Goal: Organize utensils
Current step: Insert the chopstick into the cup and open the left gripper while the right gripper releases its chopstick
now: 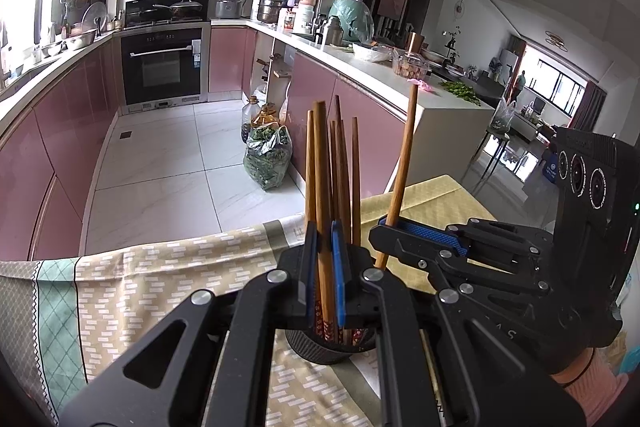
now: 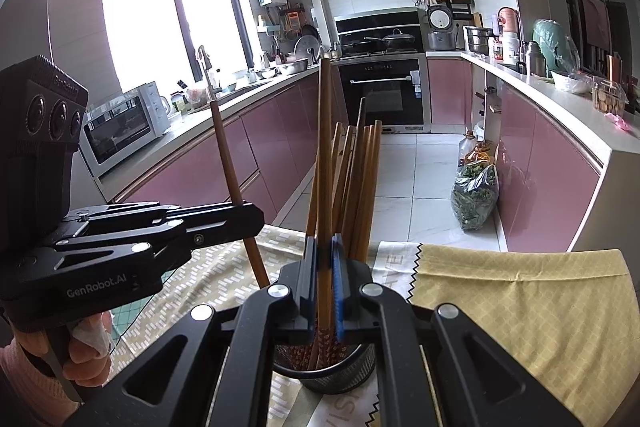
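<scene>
A dark mesh utensil cup [image 1: 328,349] stands on the table, holding several wooden chopsticks [image 1: 344,171]; the cup shows in the right wrist view [image 2: 332,371] too. My left gripper [image 1: 323,267] is shut on one upright chopstick [image 1: 322,195] above the cup. My right gripper [image 2: 325,275] is shut on another upright chopstick [image 2: 325,155] above the cup. Each gripper shows in the other's view: the right gripper [image 1: 384,227] with its chopstick [image 1: 404,159], the left gripper [image 2: 256,215] with its chopstick [image 2: 232,171].
The table carries a patterned beige cloth [image 1: 160,279] and a yellow cloth [image 2: 520,299]. Pink kitchen cabinets [image 2: 536,163], an oven [image 1: 162,65] and a bag of greens [image 1: 268,159] on the tiled floor lie beyond the table edge.
</scene>
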